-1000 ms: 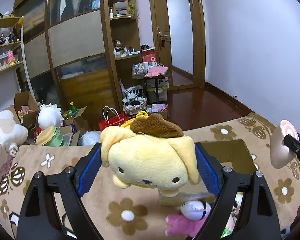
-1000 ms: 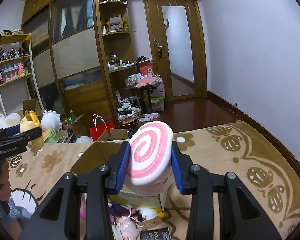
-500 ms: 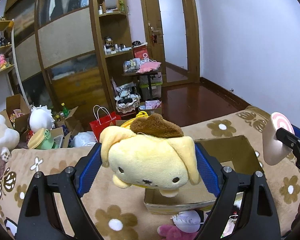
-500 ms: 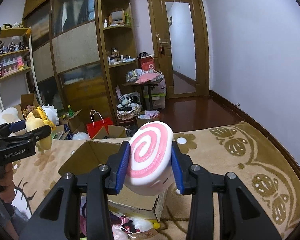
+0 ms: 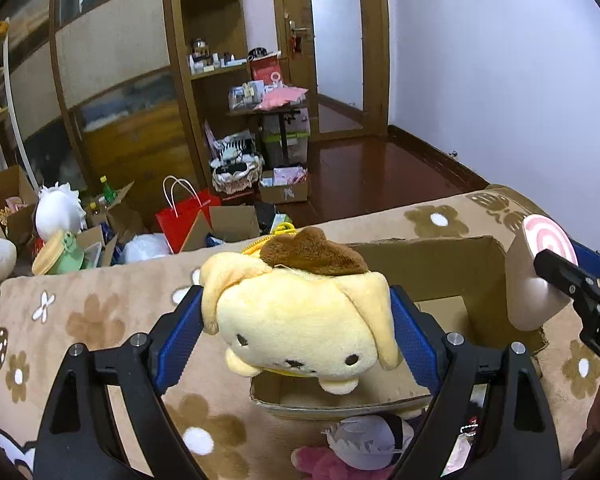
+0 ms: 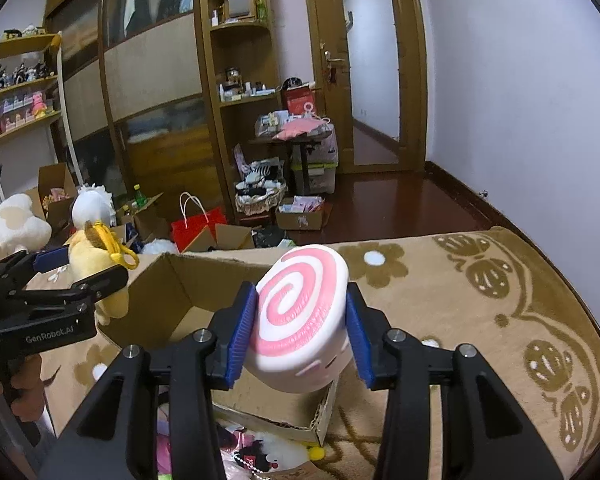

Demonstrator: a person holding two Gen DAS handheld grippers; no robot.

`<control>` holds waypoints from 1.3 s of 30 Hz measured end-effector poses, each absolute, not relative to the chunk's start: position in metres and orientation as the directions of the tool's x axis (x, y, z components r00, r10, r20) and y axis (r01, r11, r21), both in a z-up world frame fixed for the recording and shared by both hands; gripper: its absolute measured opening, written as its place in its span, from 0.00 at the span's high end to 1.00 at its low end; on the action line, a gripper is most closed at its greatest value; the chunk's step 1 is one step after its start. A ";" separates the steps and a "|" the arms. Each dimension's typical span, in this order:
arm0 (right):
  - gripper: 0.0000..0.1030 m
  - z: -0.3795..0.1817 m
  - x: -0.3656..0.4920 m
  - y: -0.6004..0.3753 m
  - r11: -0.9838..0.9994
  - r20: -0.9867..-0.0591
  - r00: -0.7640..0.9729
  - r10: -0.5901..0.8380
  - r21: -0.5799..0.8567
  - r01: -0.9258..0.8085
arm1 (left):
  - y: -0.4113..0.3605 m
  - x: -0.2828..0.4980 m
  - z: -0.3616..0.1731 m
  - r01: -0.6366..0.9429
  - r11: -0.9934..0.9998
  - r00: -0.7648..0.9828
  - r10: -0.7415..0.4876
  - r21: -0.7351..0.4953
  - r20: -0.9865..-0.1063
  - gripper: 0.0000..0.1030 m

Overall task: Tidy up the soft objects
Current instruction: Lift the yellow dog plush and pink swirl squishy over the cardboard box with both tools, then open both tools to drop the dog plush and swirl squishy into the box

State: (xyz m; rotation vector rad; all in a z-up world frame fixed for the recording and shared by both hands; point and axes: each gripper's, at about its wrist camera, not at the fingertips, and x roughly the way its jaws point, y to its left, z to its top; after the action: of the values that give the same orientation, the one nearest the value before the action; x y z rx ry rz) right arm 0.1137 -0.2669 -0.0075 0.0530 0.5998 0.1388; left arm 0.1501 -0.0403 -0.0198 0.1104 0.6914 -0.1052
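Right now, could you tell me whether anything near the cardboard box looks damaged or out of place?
Yes: the cardboard box has a torn, ragged front corner, and small plush toys lie loose on the blanket outside it.

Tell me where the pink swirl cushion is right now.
In the right wrist view the pink swirl cushion sits centre frame between the right gripper's opening jaws, above the cardboard box.

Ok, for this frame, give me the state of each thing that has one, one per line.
left gripper: shut on the yellow dog plush, above the box.
right gripper: jaws opening, pink swirl plush still between the pads.
cardboard box: open, flaps up, on the floral blanket.
door: ajar.
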 end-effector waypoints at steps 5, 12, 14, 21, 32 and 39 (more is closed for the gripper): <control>0.55 -0.016 0.116 -0.263 0.986 -0.573 0.803 0.165 0.102 -0.129 | -0.036 0.156 -0.028 0.127 0.991 0.744 -0.062 0.049 -0.665 0.15; 0.52 -0.022 0.118 -0.259 0.981 -0.589 0.784 0.193 0.118 -0.153 | -0.041 0.161 -0.040 0.154 0.987 0.712 -0.076 0.049 -0.698 0.14; 0.52 -0.023 0.118 -0.260 0.981 -0.595 0.780 0.194 0.120 -0.153 | -0.041 0.161 -0.041 0.156 0.986 0.711 -0.076 0.052 -0.699 0.14; 0.42 -0.021 0.117 -0.258 0.979 -0.588 0.784 0.201 0.117 -0.164 | -0.041 0.160 -0.043 0.162 0.985 0.702 -0.078 0.052 -0.708 0.12; 0.12 -0.013 0.107 -0.266 0.983 -0.567 0.805 0.177 0.149 -0.111 | -0.043 0.153 -0.038 0.167 0.985 0.701 -0.082 0.051 -0.709 0.04; 0.00 -0.006 0.093 -0.267 0.982 -0.559 0.811 0.174 0.159 -0.101 | -0.040 0.139 -0.029 0.159 0.985 0.705 -0.065 0.068 -0.706 0.04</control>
State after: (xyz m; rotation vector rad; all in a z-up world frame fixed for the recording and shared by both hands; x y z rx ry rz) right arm 0.0931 -0.2672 -0.0065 0.1245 0.6086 0.1471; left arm 0.1387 -0.0397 -0.0292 0.1274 0.7794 -0.1244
